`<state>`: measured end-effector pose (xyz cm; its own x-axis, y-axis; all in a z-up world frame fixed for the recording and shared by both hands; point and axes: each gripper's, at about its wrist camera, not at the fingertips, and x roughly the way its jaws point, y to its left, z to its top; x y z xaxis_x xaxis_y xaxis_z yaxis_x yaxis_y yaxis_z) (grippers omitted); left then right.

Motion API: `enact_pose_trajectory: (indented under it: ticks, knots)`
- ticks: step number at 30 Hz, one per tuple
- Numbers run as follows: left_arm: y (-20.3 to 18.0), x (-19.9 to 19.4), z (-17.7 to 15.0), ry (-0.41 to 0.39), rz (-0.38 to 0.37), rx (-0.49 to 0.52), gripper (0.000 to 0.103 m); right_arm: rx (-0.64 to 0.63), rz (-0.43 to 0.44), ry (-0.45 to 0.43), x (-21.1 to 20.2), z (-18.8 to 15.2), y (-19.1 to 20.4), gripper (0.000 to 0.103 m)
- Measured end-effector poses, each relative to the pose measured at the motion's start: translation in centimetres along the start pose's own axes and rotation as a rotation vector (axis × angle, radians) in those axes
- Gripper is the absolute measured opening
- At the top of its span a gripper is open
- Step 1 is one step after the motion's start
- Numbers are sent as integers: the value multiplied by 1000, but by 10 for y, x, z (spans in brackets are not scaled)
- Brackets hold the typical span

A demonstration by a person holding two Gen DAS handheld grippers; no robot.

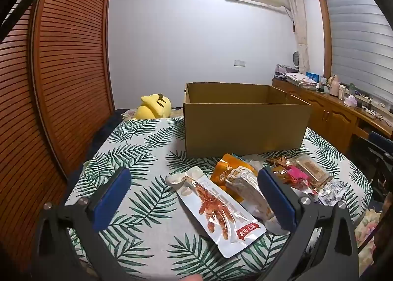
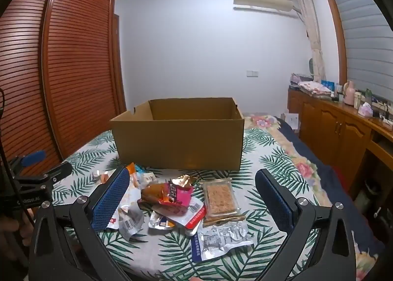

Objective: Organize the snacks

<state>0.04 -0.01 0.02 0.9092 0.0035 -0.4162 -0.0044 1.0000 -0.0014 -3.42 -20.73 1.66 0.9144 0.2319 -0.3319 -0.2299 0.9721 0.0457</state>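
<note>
Lying just before the open brown cardboard box (image 1: 245, 119), long axis slanting toward it: white flat chicken-foot snack pouch (image 1: 216, 209), between the wide-spread, empty left gripper (image 1: 194, 197) pads. Farther right over the wrapper heap, right gripper (image 2: 192, 197), likewise agape, holding nothing.

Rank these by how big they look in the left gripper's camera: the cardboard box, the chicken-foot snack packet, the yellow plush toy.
1. cardboard box, by far the largest.
2. chicken-foot snack packet, though it lies close to the camera, which enlarges it.
3. yellow plush toy, farther away, so its true size against the packet is unsure.
</note>
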Motion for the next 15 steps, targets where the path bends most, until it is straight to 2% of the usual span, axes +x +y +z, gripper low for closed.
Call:
enact_pose_trajectory:
  ticks: [10,15]
  knots:
    - [-9,1,-1,-4,-2,4,103,-2,-3,0,3,0,-3,103]
    - [-2,-3,2,-11,-13,0,103,0,-3,1,0,-1,-6,103]
